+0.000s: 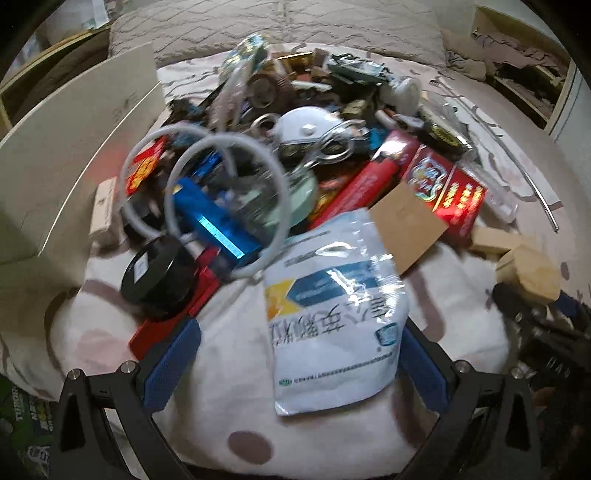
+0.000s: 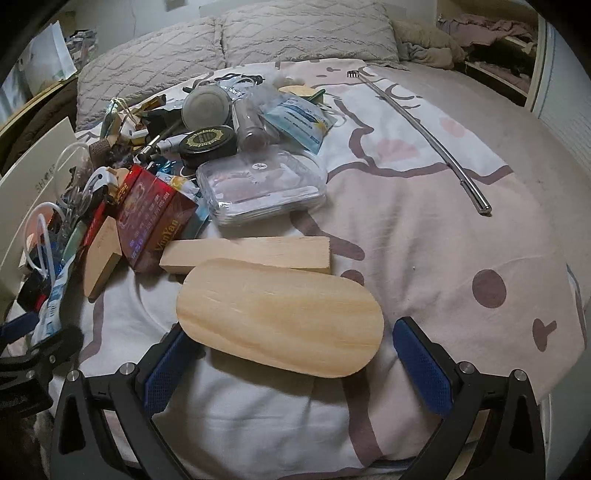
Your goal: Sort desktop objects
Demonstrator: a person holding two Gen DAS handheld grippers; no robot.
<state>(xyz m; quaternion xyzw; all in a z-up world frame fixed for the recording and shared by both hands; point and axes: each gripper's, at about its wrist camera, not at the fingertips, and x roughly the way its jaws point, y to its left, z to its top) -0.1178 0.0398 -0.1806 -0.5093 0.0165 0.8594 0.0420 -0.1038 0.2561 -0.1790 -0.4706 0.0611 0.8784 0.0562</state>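
A heap of small objects lies on a bed with a pink and white cover. In the left wrist view, my left gripper (image 1: 295,365) is open, and a white and blue pouch (image 1: 332,314) lies between its blue fingers (image 1: 171,365). Beyond it lie a blue box (image 1: 210,218), a black round tin (image 1: 155,273), white tubing (image 1: 229,195) and red boxes (image 1: 443,184). In the right wrist view, my right gripper (image 2: 291,365) is open around the near end of an oval wooden board (image 2: 280,317). A wooden block (image 2: 247,254) lies just behind the board.
A clear plastic case (image 2: 262,184), a black lidded tin (image 2: 207,144), a red box (image 2: 155,214) and a small wooden piece (image 2: 101,254) lie left of centre. A long metal rod (image 2: 432,144) lies at the right. Grey pillows (image 2: 295,33) line the far edge. A white panel (image 1: 74,140) stands at the left.
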